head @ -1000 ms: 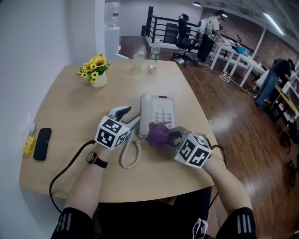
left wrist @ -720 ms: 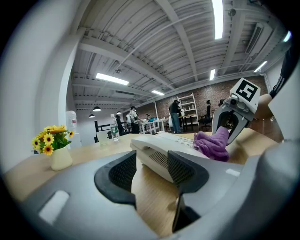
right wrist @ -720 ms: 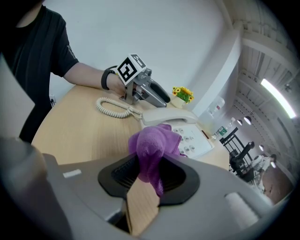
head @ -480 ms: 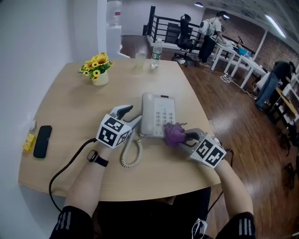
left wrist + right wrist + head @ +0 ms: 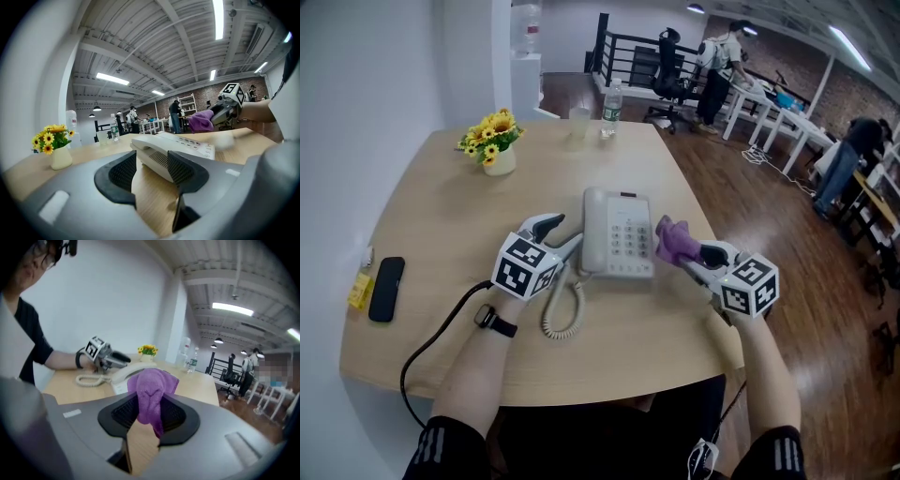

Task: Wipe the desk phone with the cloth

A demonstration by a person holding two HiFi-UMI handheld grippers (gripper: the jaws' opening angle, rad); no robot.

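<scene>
The white desk phone sits mid-table, its handset on the left side and its coiled cord trailing toward me. My right gripper is shut on a bunched purple cloth, held at the phone's right edge. In the right gripper view the cloth fills the gap between the jaws, with the phone beyond. My left gripper stands open beside the handset, low over the table. In the left gripper view the phone lies just ahead of the open jaws, bare wood between them.
A vase of yellow flowers stands at the back left. A black handheld device and a small yellow item lie by the left edge. A water bottle and a cup stand at the far edge. The table's right edge is close to my right gripper.
My right gripper has carried the cloth from the phone's near front edge rightward and away, to the phone's right side. The left gripper has stayed put.
</scene>
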